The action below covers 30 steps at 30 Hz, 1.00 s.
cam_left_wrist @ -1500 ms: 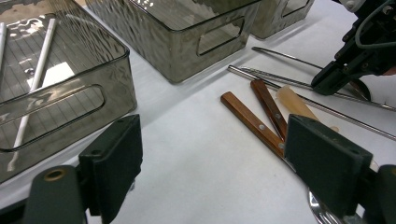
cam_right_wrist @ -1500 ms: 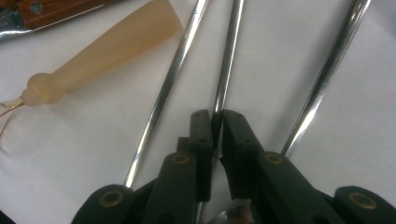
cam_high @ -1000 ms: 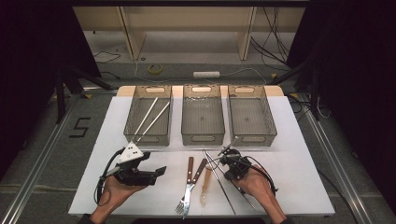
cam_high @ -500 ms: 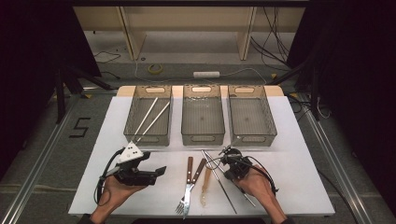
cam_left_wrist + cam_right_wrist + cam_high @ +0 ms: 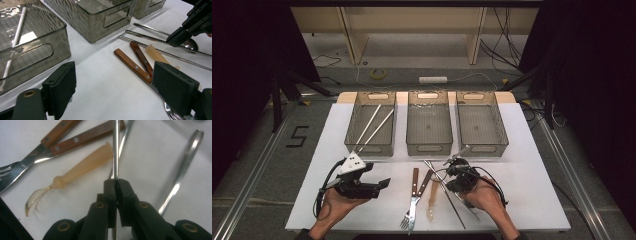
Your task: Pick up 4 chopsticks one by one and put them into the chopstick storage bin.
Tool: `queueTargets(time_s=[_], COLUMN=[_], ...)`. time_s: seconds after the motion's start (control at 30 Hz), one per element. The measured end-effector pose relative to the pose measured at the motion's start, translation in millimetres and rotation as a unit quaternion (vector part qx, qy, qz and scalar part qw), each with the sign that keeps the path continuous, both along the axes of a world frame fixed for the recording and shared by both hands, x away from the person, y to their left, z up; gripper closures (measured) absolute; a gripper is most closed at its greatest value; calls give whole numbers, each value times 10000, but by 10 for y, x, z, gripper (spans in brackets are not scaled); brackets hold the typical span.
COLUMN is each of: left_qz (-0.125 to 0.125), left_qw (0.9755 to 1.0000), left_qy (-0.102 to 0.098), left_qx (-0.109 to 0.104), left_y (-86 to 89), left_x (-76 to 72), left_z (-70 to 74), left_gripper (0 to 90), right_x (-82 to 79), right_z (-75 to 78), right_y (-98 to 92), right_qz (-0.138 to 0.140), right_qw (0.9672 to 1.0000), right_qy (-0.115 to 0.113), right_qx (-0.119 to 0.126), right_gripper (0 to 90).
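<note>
Pinching a steel chopstick (image 5: 115, 147), right tongs (image 5: 116, 182) pressed together, left tongs (image 5: 120, 82) spread.

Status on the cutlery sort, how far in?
Done: two white chopsticks lie in the left bin. In hand: right claw is shut on a metal chopstick; left claw is open, holding nothing. Left: second metal chopstick, spoon, fork, knife, plastic spoon. Middle bin and right bin look empty.

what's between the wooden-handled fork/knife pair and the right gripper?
High view: the translucent plastic spoon lies between the wooden-handled cutlery and the right gripper, which is shut on a metal chopstick. The right gripper view shows that same order.
</note>
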<state>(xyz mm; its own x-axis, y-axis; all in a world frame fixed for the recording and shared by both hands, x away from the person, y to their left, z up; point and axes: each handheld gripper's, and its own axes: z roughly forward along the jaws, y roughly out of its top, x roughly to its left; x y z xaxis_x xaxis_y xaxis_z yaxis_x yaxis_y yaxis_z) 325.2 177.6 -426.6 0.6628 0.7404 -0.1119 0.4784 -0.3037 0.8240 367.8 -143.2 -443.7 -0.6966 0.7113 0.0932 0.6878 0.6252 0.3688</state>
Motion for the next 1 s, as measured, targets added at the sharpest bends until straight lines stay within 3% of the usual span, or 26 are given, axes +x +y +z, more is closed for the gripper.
queueTargets(time_s=[0.1,0.3,0.57,0.73,0.87,1.0], left_qz=[-39,-156,-679,-1115,-1444,-1729], left_qw=[10000,9999,9976,9929,9873,9801], left_qy=[15,39,14,1,8,33], left_qx=[21,-10,147,406,661,973], left_y=[-7,-43,-214,-345,-437,-520], left_x=[6,28,47,35,15,-5], left_z=[-2,5,13,7,-10,-39], left_gripper=[189,187,186,186,187,197], right_x=[-43,-159,-274,-354,-398,-434], right_z=[43,150,272,312,326,319], right_y=[54,213,339,411,450,481], right_qz=[171,623,1154,1559,1803,2093], right_qw=[9998,9979,9929,9872,9830,9772], right_qy=[-67,-184,-289,-314,-328,-321], right_qx=[73,-8,-14,-67,-119,-149], right_gripper=[865,865,865,865,865,865])
